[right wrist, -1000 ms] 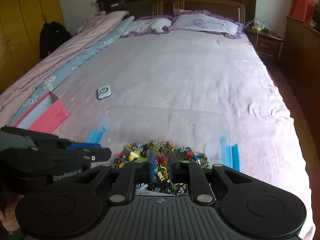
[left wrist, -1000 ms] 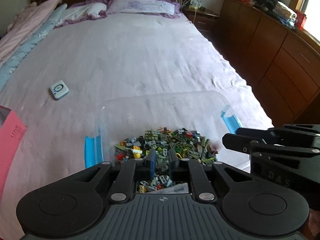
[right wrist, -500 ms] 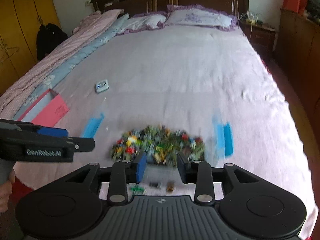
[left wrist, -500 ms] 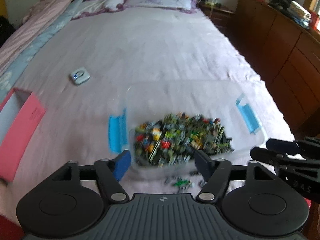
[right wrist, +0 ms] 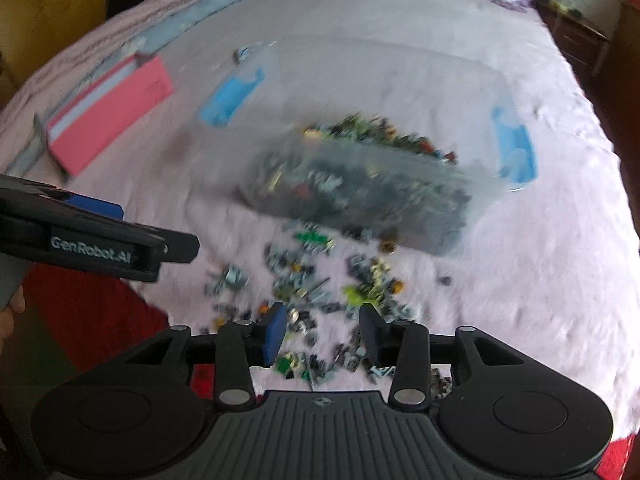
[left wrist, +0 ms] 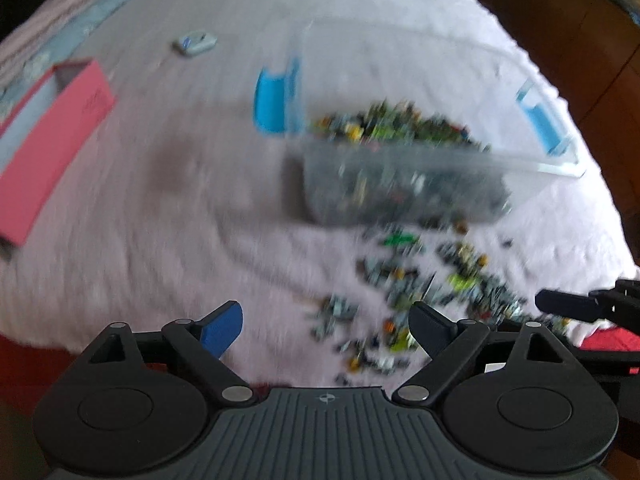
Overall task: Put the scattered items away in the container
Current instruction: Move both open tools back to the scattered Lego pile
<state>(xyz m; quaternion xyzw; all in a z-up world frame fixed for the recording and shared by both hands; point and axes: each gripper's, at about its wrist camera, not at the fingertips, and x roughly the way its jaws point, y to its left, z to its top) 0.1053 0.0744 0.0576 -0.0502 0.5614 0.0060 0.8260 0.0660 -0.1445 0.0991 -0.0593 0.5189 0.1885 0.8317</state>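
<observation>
A clear plastic bin point(left wrist: 400, 188) point(right wrist: 360, 184) with blue latches sits on the bed, partly filled with small building bricks. Several loose bricks point(left wrist: 420, 280) point(right wrist: 320, 272) lie scattered on the sheet in front of it, near the bed's front edge. My left gripper point(left wrist: 326, 322) points down left of the pile; its jaws are opening wide with nothing gripped. My right gripper point(right wrist: 323, 330) hangs over the scattered bricks, jaws part open and pressing on nothing. Each gripper shows in the other's view: the right one point(left wrist: 580, 306) and the left one point(right wrist: 100, 240). Both views are motion-blurred.
A pink open box point(left wrist: 48, 136) point(right wrist: 116, 116) lies on the bed to the left. A small white and blue device point(left wrist: 195, 43) point(right wrist: 246, 52) rests behind it. A wooden dresser point(left wrist: 580, 40) runs along the right. Red floor point(right wrist: 92, 312) shows past the bed's front edge.
Both grippers dropped and tilted down from above the bin toward the bed's front edge. Both jaws spread, the left widely. The loose bricks in front of the bin came into view.
</observation>
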